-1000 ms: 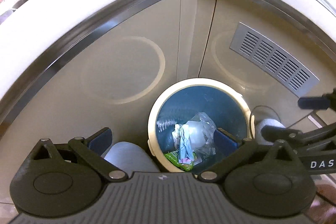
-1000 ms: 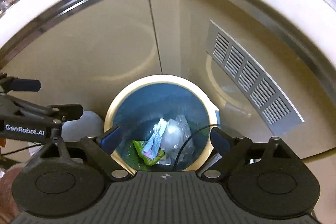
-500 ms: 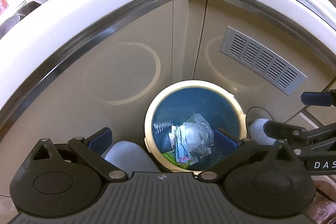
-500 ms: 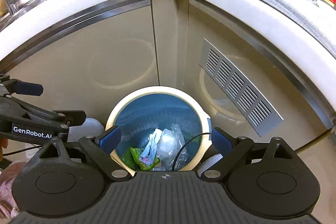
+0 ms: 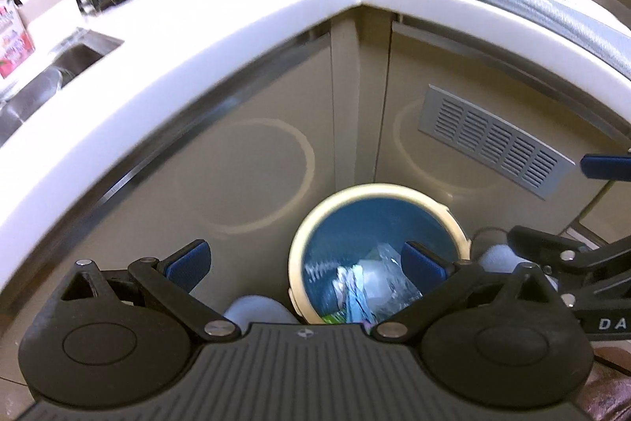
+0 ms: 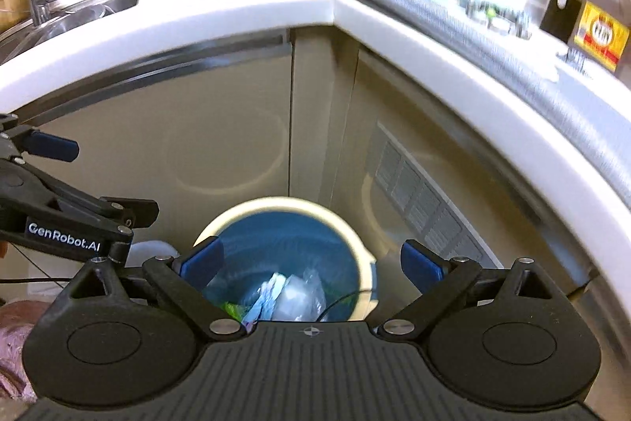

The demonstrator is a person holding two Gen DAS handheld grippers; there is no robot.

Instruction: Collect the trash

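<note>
Drop step judged done: both empty. Left hand-held gripper [image 5: 305,259] spread wide; right hand-held gripper [image 6: 311,263] likewise. Trash [image 6: 290,292] lying in the one blue-lined bin [image 6: 364,265] on the floor at the cabinet corner. Count: two grippers, one bin, roughly three wrappers. Next: search the surface [image 6: 252,8] for more litter.

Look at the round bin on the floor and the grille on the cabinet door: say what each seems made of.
The round cream-rimmed bin with blue interior looks like moulded plastic: smooth, evenly coloured, thick rolled rim. The grey slotted vent grille looks like matt metal or painted plastic; its thin, even slots fit either.
</note>
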